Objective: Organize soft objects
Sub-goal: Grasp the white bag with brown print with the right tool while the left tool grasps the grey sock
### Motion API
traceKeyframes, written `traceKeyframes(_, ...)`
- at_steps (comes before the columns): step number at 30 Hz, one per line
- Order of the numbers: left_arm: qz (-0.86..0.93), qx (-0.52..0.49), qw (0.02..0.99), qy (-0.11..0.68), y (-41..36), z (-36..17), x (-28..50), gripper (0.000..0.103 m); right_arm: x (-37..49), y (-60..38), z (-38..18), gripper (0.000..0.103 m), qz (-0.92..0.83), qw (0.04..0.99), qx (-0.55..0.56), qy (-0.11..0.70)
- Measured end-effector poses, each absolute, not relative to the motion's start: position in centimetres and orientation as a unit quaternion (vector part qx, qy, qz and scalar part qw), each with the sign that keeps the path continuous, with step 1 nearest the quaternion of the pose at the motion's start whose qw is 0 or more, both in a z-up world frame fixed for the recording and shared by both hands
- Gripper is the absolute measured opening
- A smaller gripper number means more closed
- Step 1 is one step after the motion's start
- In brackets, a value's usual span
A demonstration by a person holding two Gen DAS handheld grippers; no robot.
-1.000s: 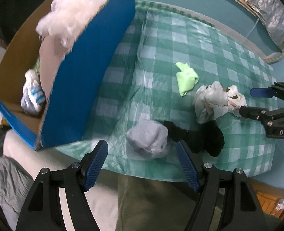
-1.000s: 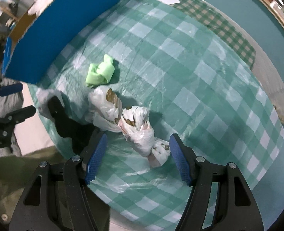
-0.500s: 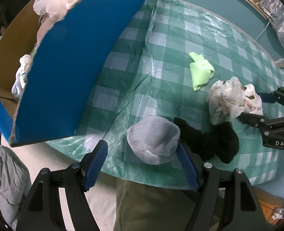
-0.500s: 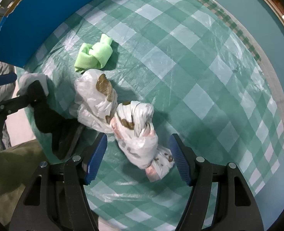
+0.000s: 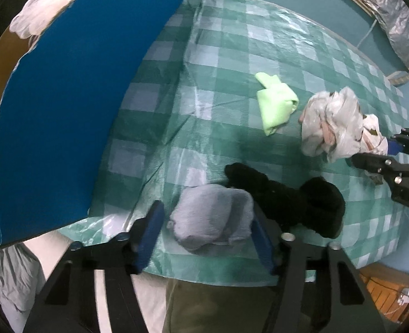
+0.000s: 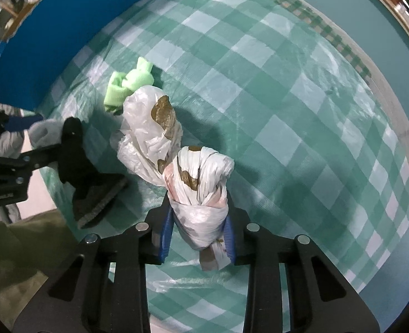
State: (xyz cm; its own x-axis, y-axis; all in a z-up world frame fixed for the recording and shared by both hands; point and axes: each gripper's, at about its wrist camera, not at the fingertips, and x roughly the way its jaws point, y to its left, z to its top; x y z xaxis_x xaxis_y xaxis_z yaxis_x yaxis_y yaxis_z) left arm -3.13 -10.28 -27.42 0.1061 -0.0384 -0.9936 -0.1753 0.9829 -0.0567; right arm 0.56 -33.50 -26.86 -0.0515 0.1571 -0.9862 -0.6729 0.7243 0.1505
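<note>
While wide apart a second ago, right hand-held gripper (image 6: 198, 234) now clamped on bag (image 6: 200, 194); left hand-held gripper (image 5: 208, 231) narrowed around sock (image 5: 211, 223), grip uncertain; box (image 5: 79, 111) next.

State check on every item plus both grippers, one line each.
left gripper: jaws open around the grey sock, right pad touching
grey sock: balled, on cloth
right gripper: shut on knotted bag
knotted bag: clamped
loose bag: crumpled
green cloth: knotted
black sock: sprawled flat
</note>
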Motion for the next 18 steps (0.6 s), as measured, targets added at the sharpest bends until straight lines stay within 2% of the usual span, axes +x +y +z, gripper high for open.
traceKeyframes(3, 0.039, -0.076, 0.743, 0.664, -11.1, -27.2, -2.5, 0.048, 0.6, -34.3, -26.3, 0.030, 0.307, 0.668, -0.180, 0.654)
traceKeyframes(5, 0.035, -0.076, 0.744, 0.663, -11.4, -27.2, -2.4, 0.039, 0.6, -34.6, -25.9, 0.030, 0.302, 0.672, -0.171, 0.654)
traceKeyframes(8, 0.034, -0.078, 0.744, 0.662, -11.7, -27.0, -2.0, 0.032, 0.8, -35.0, -25.3, 0.030, 0.297, 0.677, -0.156, 0.655)
traceKeyframes(18, 0.031, -0.063, 0.759, 0.647, -10.3, -24.6, -2.1, 0.030, 0.5, -35.3, -22.6, 0.030, 0.283, 0.700, -0.119, 0.645)
